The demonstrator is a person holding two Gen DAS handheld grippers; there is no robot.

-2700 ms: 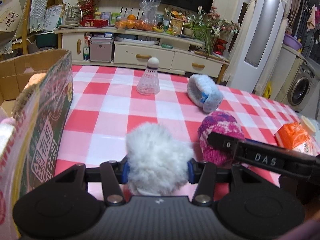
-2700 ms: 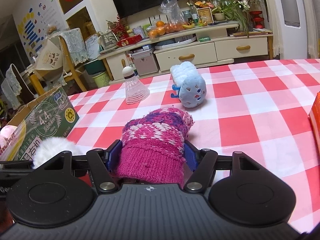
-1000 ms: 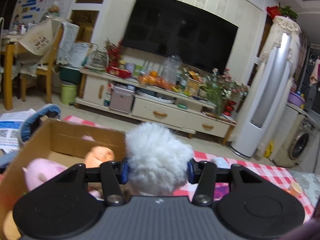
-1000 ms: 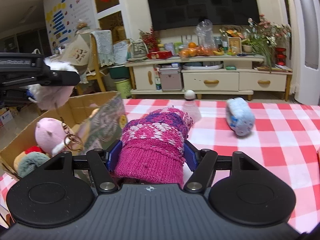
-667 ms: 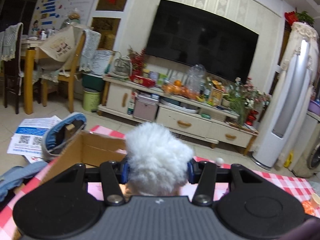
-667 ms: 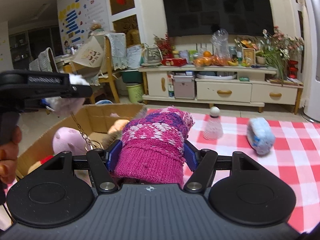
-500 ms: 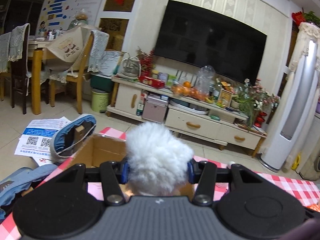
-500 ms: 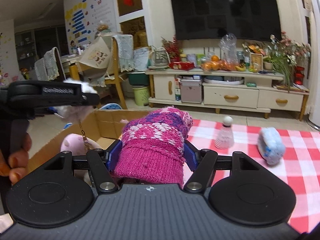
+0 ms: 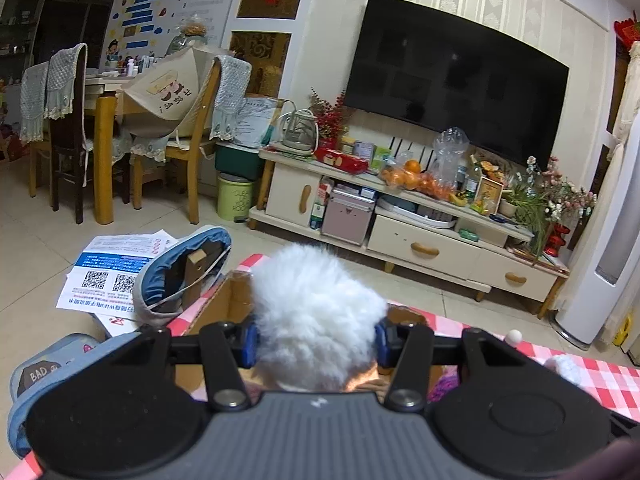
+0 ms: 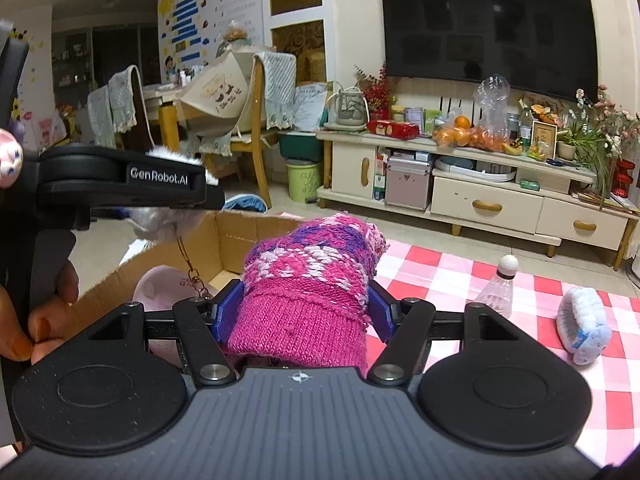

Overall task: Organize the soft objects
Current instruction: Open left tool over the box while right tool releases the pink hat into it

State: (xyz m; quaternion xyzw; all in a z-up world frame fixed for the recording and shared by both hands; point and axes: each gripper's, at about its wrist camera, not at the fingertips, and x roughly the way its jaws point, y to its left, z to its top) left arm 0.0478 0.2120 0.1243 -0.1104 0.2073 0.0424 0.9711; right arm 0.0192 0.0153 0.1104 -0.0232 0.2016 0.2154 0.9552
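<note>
My left gripper (image 9: 316,338) is shut on a white fluffy pompom (image 9: 316,312) and holds it above the open cardboard box (image 9: 224,300). In the right wrist view the left gripper (image 10: 132,178) is at the left, over the box (image 10: 236,236), with the pompom's keychain (image 10: 192,272) hanging down. My right gripper (image 10: 304,310) is shut on a pink and purple knitted hat (image 10: 308,288), just right of the box. A pink plush toy (image 10: 160,284) lies inside the box.
On the red checked tablecloth (image 10: 448,276) stand a shuttlecock (image 10: 498,286) and a light blue plush item (image 10: 582,330). Beyond the table are a TV cabinet (image 9: 400,216), chairs (image 9: 188,152), and papers and a blue slipper (image 9: 184,272) on the floor.
Both grippers rose from the table and moved left to the box, each carrying its object. In the last half second the left gripper went a little higher and further left over the box.
</note>
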